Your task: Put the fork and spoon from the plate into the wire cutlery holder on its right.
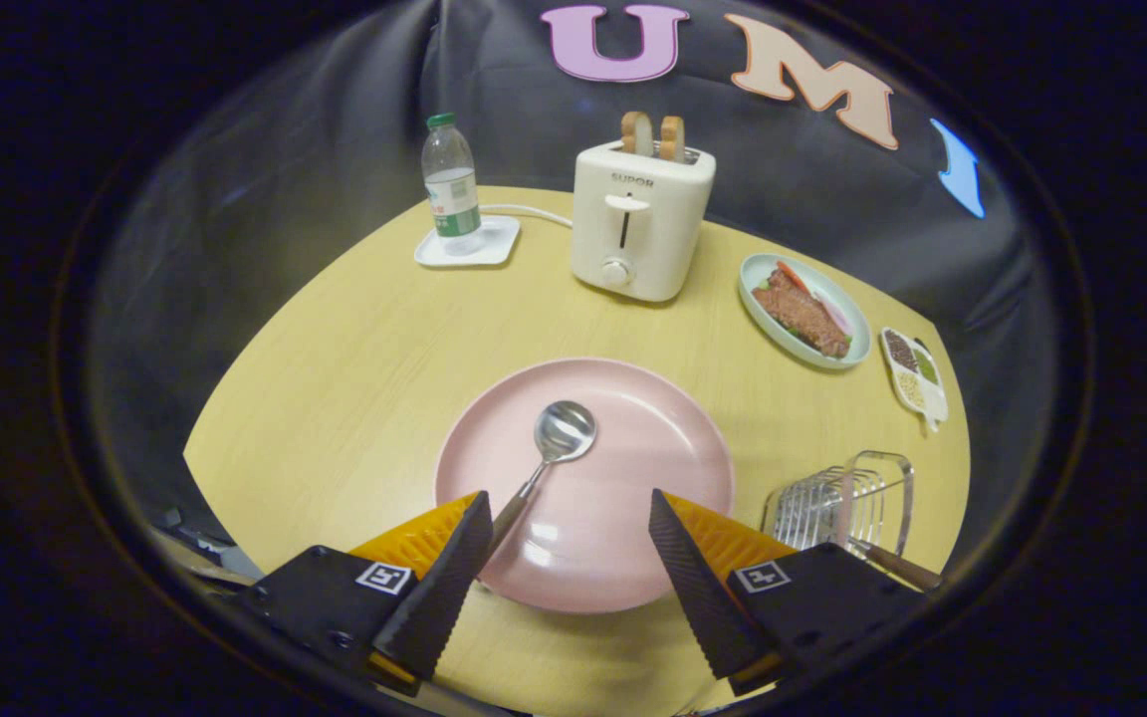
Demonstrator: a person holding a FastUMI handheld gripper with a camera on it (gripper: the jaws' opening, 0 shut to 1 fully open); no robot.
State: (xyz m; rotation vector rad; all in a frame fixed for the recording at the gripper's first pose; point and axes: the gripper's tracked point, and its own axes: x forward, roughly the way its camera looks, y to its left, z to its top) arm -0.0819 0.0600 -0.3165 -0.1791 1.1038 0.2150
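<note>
Claw (569, 543) wide open, empty | shiny metal spoon (554, 448) on round pink plate (653, 438), handle by left finger | fork seemingly already in wire cutlery holder (837, 503) | next: straddle handle, pinch

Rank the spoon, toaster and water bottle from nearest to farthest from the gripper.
Gripper open.
1. Spoon, on the pink plate, handle beside one finger.
2. Toaster, beyond the plate.
3. Water bottle, far corner, on a white tray.

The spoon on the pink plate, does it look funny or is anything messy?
Nothing is spilled or broken. The spoon lies alone on the pink plate, its handle running under one finger of the open gripper.
</note>
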